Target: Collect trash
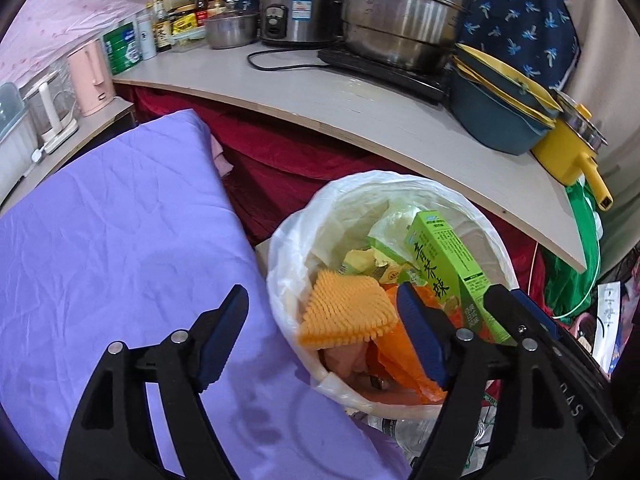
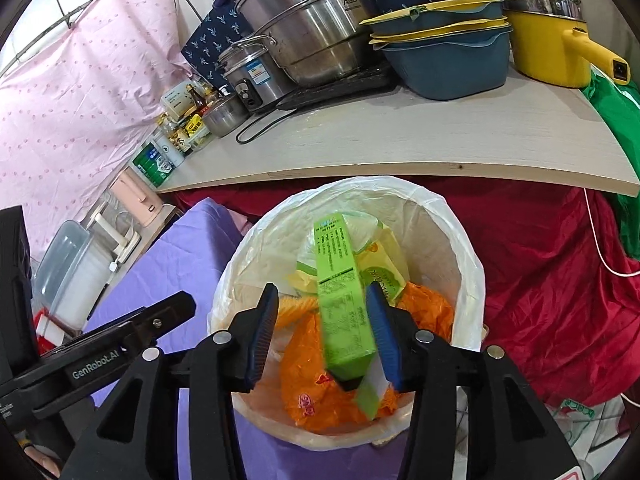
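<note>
Release over the bin, by the look of both tools. Nearest in the left wrist view: left gripper [image 1: 320, 300], spread wide and pinching nothing, with an orange bristled scrubbing pad [image 1: 344, 312] between the jaws but clear of both, blurred, probably already dropping onto the heap. Nearest in the right wrist view: right gripper [image 2: 322, 294], parted to a middling gap, with a tall green carton [image 2: 344, 280] standing tilted between the jaws, leaning on the right-hand pad, apart from the left-hand one, so no real clamp. Just below both: white-lined trash bin [image 2: 460, 240], already holding a crumpled orange plastic bag [image 2: 304, 360] and yellow wrappers [image 2: 384, 260], with the carton's lower end inside the rim and the upper end pointing toward the far wall of the liner. To finish the step well: keep both tools centred over the mouth, widen the right jaws a little more so the carton slides off the pad rather than tipping outward, hold level until both pieces settle, then lift straight up without snagging the thin liner on a fingertip. Beside the bin on the left: purple cloth [image 1: 120, 240]; behind and to the right, red fabric [image 2: 540, 280]. Farther back: pale countertop [image 2: 400, 140] carrying a large steel steamer pot [image 2: 312, 20], a rice cooker [image 2: 248, 80], stacked blue basins [image 2: 448, 56] and a yellow saucepan [image 2: 548, 48]; no loose trash plainly visible up there.
</note>
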Available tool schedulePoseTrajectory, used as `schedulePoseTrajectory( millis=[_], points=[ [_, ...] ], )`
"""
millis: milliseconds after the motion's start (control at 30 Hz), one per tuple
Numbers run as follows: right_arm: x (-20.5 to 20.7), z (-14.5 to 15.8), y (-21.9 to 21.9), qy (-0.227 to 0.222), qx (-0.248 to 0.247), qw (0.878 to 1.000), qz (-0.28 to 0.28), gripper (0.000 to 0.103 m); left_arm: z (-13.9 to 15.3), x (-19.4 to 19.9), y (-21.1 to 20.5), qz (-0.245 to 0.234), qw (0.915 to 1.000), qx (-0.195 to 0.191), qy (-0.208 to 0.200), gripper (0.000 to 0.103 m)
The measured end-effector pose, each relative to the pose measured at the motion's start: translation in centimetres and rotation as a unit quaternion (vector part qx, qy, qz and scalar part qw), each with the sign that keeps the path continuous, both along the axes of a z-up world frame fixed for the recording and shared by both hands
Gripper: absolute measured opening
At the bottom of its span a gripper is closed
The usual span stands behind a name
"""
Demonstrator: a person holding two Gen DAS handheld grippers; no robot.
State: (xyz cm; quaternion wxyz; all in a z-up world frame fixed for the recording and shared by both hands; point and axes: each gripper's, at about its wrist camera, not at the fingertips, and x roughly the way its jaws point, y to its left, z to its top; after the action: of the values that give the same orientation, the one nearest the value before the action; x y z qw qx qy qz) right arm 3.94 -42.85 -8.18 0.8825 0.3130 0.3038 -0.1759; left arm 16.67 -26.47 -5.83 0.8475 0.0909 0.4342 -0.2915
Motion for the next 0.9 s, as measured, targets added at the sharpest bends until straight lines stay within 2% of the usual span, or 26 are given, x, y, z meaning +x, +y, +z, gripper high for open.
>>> schedulePoseTrajectory(
  millis=[133,333,567,900],
  points=[
    [-0.7,0.8,0.4,-0.004,-0.006,1.000,-0.003,0.051,0.6,0.5,2.0,0.027,0.9996,-0.009,-0.001,0.080],
    [-3.1,2.2,1.4,-0.006,-0.021,1.000,-0.014,0.058,1.1,0.2,4.3,0.045,0.9988,-0.017,0.004,0.081],
    [-4.9,3.4,3.2,0.000,-0.041,0.999,-0.011,0.064,1.7,-2.2,5.7,0.041,0.9990,-0.017,-0.001,0.082],
    [-5.9,4.8,6.7,0.037,-0.083,0.996,0.004,0.074,2.5,-5.5,7.2,0.031,0.9987,0.010,-0.040,0.083]
  ],
)
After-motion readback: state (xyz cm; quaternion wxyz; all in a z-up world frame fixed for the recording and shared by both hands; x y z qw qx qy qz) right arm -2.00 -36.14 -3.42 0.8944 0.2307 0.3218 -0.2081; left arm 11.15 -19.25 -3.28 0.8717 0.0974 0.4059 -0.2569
